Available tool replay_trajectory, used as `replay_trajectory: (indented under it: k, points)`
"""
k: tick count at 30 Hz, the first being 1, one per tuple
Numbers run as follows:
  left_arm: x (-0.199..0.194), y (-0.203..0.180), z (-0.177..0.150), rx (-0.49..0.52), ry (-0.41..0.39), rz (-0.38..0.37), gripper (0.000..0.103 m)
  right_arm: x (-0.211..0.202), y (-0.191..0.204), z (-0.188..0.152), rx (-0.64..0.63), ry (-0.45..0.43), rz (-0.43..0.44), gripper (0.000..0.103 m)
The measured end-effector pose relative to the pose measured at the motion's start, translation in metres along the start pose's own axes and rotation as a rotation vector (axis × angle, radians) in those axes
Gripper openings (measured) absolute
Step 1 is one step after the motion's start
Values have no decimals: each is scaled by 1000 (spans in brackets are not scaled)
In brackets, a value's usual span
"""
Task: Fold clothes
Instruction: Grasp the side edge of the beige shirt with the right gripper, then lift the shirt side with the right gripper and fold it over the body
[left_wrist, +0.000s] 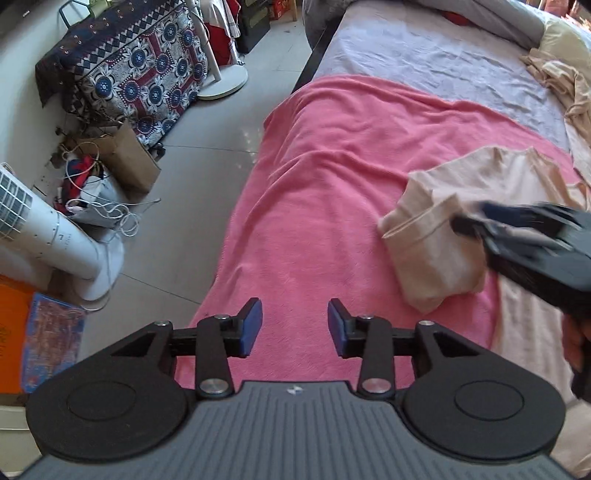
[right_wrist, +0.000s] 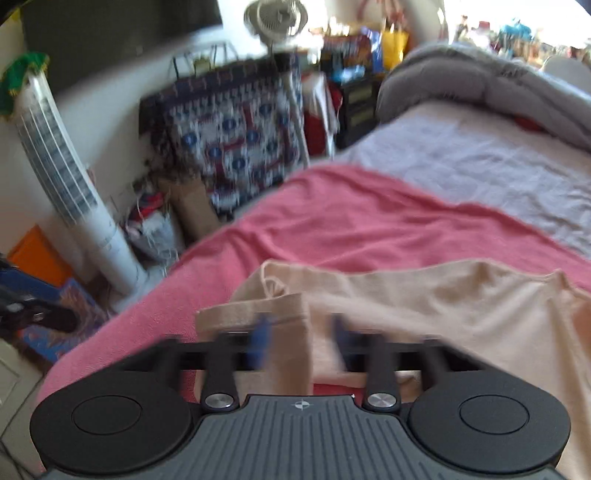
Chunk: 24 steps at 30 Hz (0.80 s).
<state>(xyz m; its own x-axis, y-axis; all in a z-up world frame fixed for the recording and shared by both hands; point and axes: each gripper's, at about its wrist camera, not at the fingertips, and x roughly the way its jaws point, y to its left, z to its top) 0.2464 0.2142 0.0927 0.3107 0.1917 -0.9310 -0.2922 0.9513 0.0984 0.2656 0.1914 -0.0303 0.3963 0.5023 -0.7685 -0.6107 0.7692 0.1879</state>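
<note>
A beige shirt (left_wrist: 443, 184) lies partly folded on the pink blanket (left_wrist: 332, 166) that covers the bed. My left gripper (left_wrist: 295, 325) hovers open over bare blanket to the shirt's left, nothing between its blue pads. My right gripper (left_wrist: 465, 223) reaches in from the right, its tips close together on a folded edge of the shirt. In its own blurred view the right gripper (right_wrist: 299, 339) has a strip of the shirt (right_wrist: 424, 306) running down between its fingers. I read it as shut on that cloth.
The bed's left edge drops to a tiled floor (left_wrist: 207, 184). A white tower fan (left_wrist: 44, 236), a brown paper bag (left_wrist: 125, 158), tangled cables and a patterned cloth (left_wrist: 140, 74) crowd the floor. More beige clothing (left_wrist: 561, 81) and a grey duvet (left_wrist: 517, 22) lie at the bed's far end.
</note>
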Motion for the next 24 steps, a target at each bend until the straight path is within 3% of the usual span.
replay_trajectory:
  k: [3,7,12,15,19,21,23,24]
  points:
    - [-5,3,-9,30,3,-19,48,-27,-14,2,59,-51,-29,4]
    - [8,-11,-13,65,-6,-47,49,-92,-62,3,176,-139,-149,4]
    - [18,-34,-7,111,-49,-87,49,-155,-104,-2,160,-217,-377,4]
    - [20,-49,-2,176,-89,-106,60,-186,-128,-18,175,-218,-502,4]
    - [25,-70,3,251,-140,-131,61,-194,-158,-49,203,-83,-560,5]
    - [34,-81,6,273,-154,-125,61,-187,-166,-62,240,-43,-531,7]
    - [45,-92,12,274,-164,-110,61,-170,-165,-67,245,-55,-502,10]
    - [50,-97,15,269,-164,-102,61,-160,-163,-70,245,-64,-489,16]
